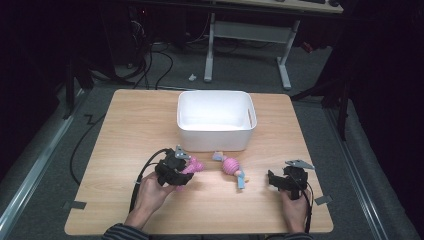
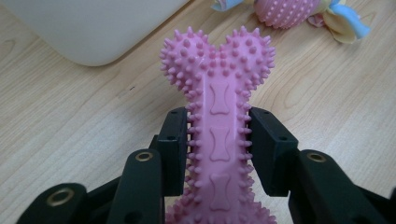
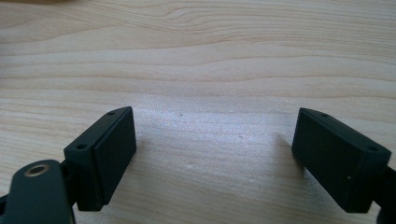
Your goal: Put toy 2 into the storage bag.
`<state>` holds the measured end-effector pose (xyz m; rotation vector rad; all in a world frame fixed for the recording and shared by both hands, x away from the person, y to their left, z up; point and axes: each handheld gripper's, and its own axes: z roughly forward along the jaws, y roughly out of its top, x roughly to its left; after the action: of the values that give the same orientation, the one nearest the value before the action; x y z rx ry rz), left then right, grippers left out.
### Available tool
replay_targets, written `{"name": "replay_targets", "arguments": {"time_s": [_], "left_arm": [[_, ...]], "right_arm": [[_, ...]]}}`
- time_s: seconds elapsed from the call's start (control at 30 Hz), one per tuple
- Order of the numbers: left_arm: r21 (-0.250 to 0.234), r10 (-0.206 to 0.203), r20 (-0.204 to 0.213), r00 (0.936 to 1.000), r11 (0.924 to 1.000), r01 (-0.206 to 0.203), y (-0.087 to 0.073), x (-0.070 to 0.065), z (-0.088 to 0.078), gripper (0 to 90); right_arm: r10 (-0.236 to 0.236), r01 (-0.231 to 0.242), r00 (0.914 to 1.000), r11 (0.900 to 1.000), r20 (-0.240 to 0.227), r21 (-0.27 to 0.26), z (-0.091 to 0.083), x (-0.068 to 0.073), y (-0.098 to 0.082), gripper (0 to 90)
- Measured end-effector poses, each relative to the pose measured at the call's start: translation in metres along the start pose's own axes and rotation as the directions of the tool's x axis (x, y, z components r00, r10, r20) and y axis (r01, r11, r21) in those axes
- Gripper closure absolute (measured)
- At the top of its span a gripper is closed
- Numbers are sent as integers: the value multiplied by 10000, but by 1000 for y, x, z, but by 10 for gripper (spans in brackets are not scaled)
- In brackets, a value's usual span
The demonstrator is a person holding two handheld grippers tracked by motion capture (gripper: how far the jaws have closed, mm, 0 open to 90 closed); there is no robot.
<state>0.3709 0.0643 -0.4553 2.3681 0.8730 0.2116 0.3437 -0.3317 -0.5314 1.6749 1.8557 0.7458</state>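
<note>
We had the left gripper [image 2: 219, 149] clamped on the pink bone [image 2: 217, 116], pads pressing the spiky shaft from both sides, one knobbed end sticking out ahead of the jaws. In the high view the left gripper [image 1: 176, 169] sat near the front-left of the bench [image 1: 125, 130], the bone [image 1: 192, 167] peeking out on its right side, just short of the bin [image 1: 216, 120]. We could not tell from any view whether the bone was touching the wood or already clear of it. The right gripper [image 3: 215, 154] was wide apart with nothing between the pads, only bare wood below; in the high view it [image 1: 280, 181] rested at the front-right, well apart from both toys. We judged the step as a pick just made, the bone headed for the white bin. The next move, as we read it, called for carrying the bone up over the bin's near wall and letting go only once it hung above the inside. The ball toy [image 1: 231, 166] with cloth tails lay between the two grippers, in front of the bin, probably next in line. The left gripper view gave us the grip detail and the bone's little embossed shapes, which the high view could not resolve; it also caught the ball toy [image 2: 287, 11] and a corner of the bin [image 2: 93, 28]. The high view gave the whole layout and showed the bin empty.
</note>
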Motion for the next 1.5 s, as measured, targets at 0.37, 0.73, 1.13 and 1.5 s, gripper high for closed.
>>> {"name": "replay_targets", "arguments": {"time_s": [0.37, 0.73, 1.13, 1.5], "left_arm": [[-355, -252, 263, 9993, 9990, 261, 8, 4, -21, 597], [-510, -355, 395, 9986, 9980, 375, 18, 9, -37, 597], [-567, -173, 445, 9989, 9982, 198, 38, 14, -52, 597], [-867, -66, 378, 9993, 9962, 99, 56, 19, -65, 597]], "right_arm": [[-36, 35, 10000, 10000, -21, -17, 0, 0, 0, 139], [-32, 32, 10000, 10000, -23, -11, 0, 0, 0, 139], [-36, 36, 10000, 10000, -20, -16, 0, 0, 0, 140], [-32, 32, 10000, 10000, -20, -13, 0, 0, 0, 139]]}}
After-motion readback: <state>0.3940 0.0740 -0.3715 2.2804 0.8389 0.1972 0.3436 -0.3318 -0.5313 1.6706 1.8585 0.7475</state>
